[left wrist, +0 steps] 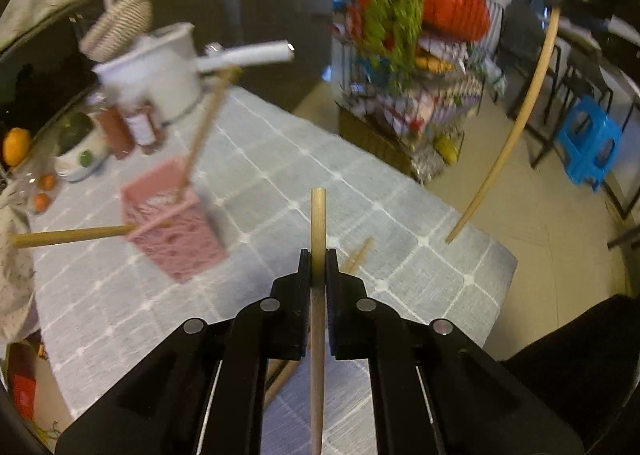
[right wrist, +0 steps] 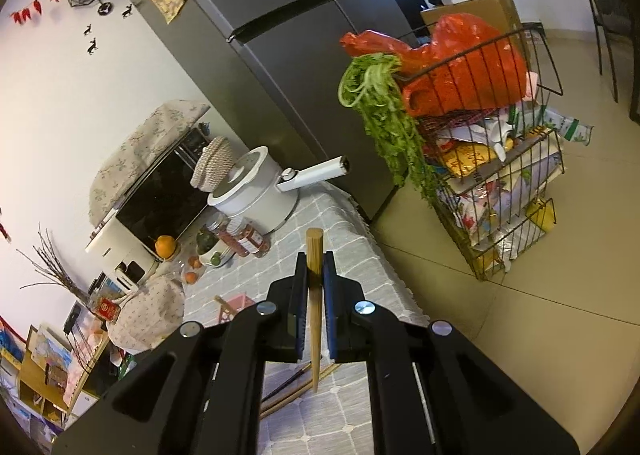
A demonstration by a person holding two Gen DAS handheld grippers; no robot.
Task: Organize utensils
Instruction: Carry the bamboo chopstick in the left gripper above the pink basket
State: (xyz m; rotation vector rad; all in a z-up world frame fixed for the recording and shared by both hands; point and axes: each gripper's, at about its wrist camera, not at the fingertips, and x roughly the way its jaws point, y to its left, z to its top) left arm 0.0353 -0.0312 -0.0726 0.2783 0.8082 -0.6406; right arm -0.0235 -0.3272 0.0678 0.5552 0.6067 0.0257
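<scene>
Left claw (left wrist: pixel 319 255): jaws pressed onto a pale wooden chopstick (left wrist: pixel 318 223), held roughly upright, its blunt end sticking up past the fingertips, the rest running down between the fingers. The claw hangs above the desk (left wrist: pixel 280 175), which wears a grey grid-pattern cloth.

Pink slotted utensil holder (left wrist: pixel 176 219) sits toward the desk's left side. One chopstick (left wrist: pixel 202 131) leans out of its top; a second chopstick (left wrist: pixel 72 236) pokes out sideways toward the left edge. View is motion-blurred here. Loose chopsticks (left wrist: pixel 359 255) lie flat on the cloth just right of the left claw.

Right claw (right wrist: pixel 315 259): jaws clamped on a darker wooden chopstick (right wrist: pixel 314 251), thick end up, tapered tip pointing down over the cloth. From the left camera this same stick (left wrist: pixel 516 127) appears off the desk's right corner, over the floor, tip near that corner. More loose chopsticks (right wrist: pixel 296 387) lie on the cloth below the right claw.

Far end of the desk: white pot with a long handle (right wrist: pixel 256 191), a woven lid (right wrist: pixel 212 167) beside it, red-labelled jars (right wrist: pixel 248 239), a bowl (right wrist: pixel 212 255), oranges (right wrist: pixel 166 245). Beyond the desk stands a grey fridge (right wrist: pixel 280 35); on the floor, a wire rack (right wrist: pixel 500 175) stuffed with leafy greens (right wrist: pixel 384 111) and a red bag (right wrist: pixel 460 63). Blue stool (left wrist: pixel 588 143) farther right.
</scene>
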